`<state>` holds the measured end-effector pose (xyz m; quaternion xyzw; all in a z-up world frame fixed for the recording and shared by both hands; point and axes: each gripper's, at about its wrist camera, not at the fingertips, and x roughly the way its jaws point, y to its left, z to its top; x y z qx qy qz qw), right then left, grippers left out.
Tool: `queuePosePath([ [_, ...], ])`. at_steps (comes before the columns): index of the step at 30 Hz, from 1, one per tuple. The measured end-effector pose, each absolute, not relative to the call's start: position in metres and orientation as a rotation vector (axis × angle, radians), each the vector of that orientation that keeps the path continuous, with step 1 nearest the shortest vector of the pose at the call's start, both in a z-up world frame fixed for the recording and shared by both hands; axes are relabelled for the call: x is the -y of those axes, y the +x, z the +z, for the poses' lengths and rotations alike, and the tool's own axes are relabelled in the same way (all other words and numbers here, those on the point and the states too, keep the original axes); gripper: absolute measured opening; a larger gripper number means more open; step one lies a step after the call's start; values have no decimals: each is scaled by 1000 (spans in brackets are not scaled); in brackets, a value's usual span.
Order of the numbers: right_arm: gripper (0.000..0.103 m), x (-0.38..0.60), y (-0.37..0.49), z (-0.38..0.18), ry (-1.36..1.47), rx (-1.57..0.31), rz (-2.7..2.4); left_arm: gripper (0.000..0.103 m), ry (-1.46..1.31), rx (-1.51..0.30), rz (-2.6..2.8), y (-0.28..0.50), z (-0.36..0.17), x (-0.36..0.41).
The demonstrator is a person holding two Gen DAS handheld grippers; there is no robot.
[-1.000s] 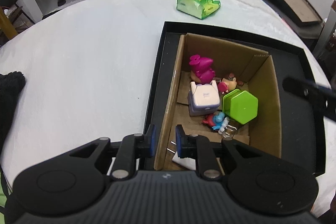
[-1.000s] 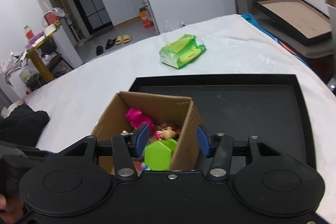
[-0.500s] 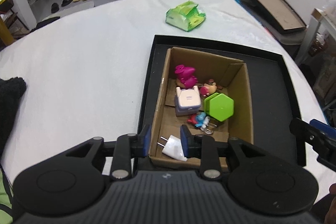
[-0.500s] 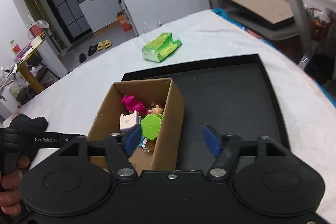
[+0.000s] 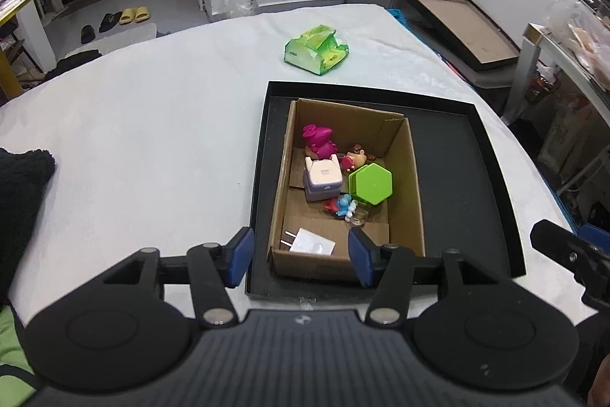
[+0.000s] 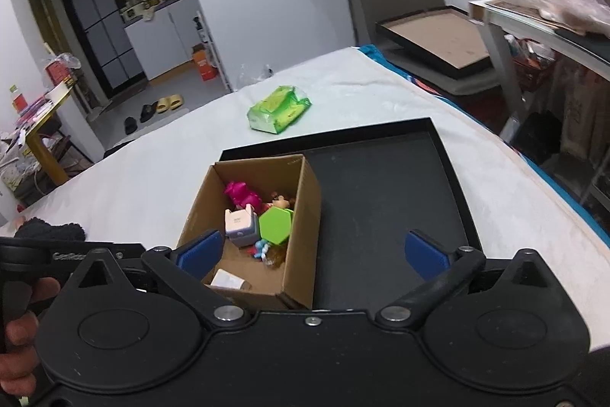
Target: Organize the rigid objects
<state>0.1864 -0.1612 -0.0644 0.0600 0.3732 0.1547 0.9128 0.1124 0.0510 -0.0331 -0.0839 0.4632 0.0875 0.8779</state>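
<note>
An open cardboard box [image 5: 413,178] [image 6: 305,201] stands in a shallow black tray [image 5: 476,185] [image 6: 381,201] on the white table. In it lie a magenta toy [image 5: 318,140], a white cube [image 5: 322,178], a green hexagon box [image 5: 371,184] [image 6: 275,226], a small brown figure [image 5: 356,157], a blue-red figure [image 5: 341,205] and a white plug adapter [image 5: 310,242]. My left gripper [image 5: 299,256] is open and empty, above the box's near end. My right gripper [image 6: 310,252] is open wide and empty, raised above the tray.
A green wipes pack [image 5: 316,48] [image 6: 278,109] lies on the table beyond the tray. A black cloth [image 5: 19,193] lies at the left edge. A framed board [image 5: 461,29] and a cluttered shelf [image 6: 541,10] stand off the table's right.
Both grippers have risen and pulled back from the box. The left jaws, nearly shut around the box's near wall, opened wide. The white plug adapter now shows in the box. The right jaws opened wider.
</note>
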Motion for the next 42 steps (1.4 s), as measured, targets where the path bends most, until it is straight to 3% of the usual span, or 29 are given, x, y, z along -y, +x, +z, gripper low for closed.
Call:
queuePosePath([
  [8, 103, 159, 159, -52, 78, -748, 291, 70, -173, -915, 156, 83, -17, -51],
  [18, 103, 151, 133, -36, 24, -765, 278, 97, -153, -877, 130, 51, 4, -50],
  [42, 103, 155, 88, -8, 23, -733, 320, 100, -114, -803, 100, 6, 36, -39],
])
